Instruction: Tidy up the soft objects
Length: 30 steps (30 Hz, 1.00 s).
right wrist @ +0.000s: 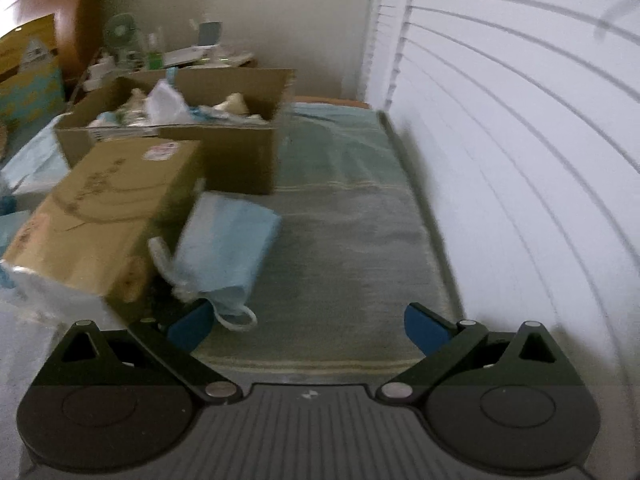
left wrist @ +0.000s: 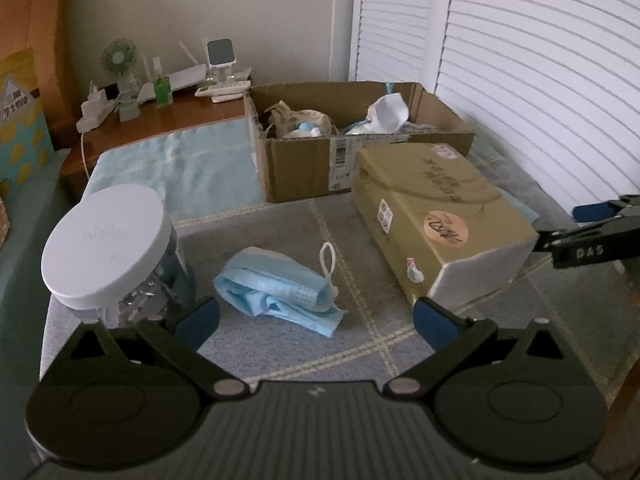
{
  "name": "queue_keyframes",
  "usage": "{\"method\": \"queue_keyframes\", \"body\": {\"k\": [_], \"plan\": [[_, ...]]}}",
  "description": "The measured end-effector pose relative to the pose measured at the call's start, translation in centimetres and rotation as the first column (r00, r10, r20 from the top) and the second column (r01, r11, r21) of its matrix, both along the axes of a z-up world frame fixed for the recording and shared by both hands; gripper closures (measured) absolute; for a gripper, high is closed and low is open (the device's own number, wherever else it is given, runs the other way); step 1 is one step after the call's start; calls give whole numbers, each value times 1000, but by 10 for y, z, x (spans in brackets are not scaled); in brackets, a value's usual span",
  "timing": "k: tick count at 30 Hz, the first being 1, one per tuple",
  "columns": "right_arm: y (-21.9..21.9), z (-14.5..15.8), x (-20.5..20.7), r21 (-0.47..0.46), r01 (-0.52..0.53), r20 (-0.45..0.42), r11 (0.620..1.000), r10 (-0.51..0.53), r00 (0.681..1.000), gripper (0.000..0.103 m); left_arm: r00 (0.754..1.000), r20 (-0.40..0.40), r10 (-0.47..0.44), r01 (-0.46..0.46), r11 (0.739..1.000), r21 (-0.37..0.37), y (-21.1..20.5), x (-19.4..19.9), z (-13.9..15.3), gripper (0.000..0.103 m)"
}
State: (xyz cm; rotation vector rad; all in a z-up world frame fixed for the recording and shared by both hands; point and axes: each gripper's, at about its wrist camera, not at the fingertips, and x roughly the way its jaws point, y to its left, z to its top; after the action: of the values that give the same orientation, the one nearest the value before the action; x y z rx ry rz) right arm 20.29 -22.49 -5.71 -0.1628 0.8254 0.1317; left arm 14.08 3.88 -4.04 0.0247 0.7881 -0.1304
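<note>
- Crumpled blue face mask [left wrist: 276, 290] lies on the grey blanket [left wrist: 360, 360], between the left tongs' [left wrist: 316, 320] spread fingers.
- Second mask [right wrist: 224, 248] lies beside the closed box [right wrist: 104, 216]; right tongs [right wrist: 308, 328] wide apart.
- Open cardboard box [left wrist: 304, 164] holds crumpled paper and cloth items.

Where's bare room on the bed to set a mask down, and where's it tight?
Free: the grey cover between the closed tan box and the blinds; the light blue towel left of the open carton. Crowded: the strip between the white-lidded jar and the tan box, where a crumpled mask lies.
</note>
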Motion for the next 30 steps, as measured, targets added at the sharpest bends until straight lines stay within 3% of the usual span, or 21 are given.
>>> {"method": "queue_keyframes", "body": {"k": [2, 9, 15, 30], "plan": [[-4, 1, 1, -11, 32, 6, 999, -32, 999, 0, 1000, -5, 4, -4, 1000, 6, 1, 2, -3, 1], [5, 0, -11, 3, -121, -8, 993, 121, 993, 0, 999, -41, 17, -17, 1000, 1, 1, 9, -16, 1], [13, -11, -8, 4, -146, -24, 989, 146, 989, 0, 996, -76, 49, -50, 999, -1, 4, 15, -31, 1], [6, -17, -15, 54, -134, 11, 989, 134, 991, 0, 999, 14, 44, -44, 999, 6, 2, 20, -37, 1]]}}
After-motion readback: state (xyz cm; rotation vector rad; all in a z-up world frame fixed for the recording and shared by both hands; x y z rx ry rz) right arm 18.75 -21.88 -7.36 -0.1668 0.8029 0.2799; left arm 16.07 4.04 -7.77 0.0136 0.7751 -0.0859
